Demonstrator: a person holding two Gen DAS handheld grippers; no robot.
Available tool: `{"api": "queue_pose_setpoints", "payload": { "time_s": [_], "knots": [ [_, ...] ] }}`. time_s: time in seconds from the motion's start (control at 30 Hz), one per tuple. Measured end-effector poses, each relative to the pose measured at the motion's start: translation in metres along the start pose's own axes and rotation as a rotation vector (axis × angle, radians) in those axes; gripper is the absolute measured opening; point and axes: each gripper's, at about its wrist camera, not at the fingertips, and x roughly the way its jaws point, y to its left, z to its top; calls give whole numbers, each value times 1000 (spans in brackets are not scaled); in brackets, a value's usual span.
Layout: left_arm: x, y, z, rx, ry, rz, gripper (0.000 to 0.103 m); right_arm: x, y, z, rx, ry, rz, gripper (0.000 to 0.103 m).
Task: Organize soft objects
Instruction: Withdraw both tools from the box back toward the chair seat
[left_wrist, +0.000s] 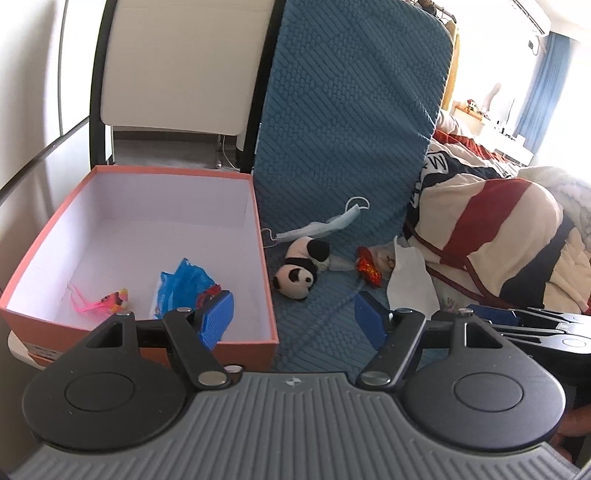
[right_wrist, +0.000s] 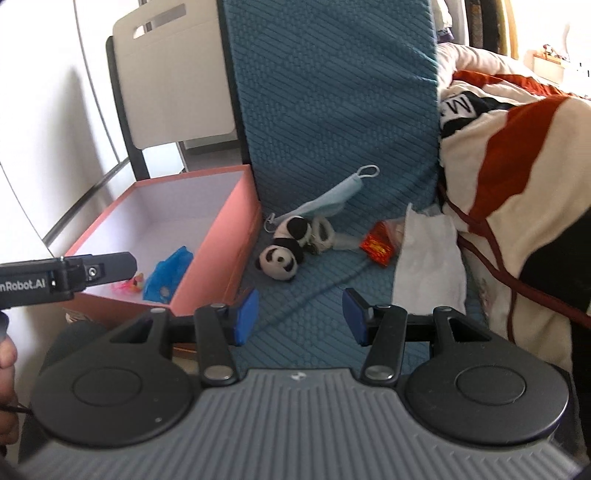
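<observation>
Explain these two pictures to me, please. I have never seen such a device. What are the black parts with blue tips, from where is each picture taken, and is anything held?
A person holds one hand tool in each hand. Each tool has two fingers with blue pads and a wide-angle camera looking forward along them, so each picture shows its own tool at the bottom. One picture comes from the left gripper, the other from the right gripper. Both are open and hold nothing.

On the blue mat lie a panda toy, a face mask, a red packet and a white tissue. Left of them stands a pink box, holding a blue bag and a small pink toy. A striped blanket lies to the right.
</observation>
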Motion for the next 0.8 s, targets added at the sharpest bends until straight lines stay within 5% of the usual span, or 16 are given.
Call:
{"api": "queue_pose_setpoints", "payload": {
  "time_s": [0.8],
  "knots": [
    [21, -78, -29, 39, 68, -41, 77, -33, -77, -36, 73, -2, -73, 53]
  ]
}}
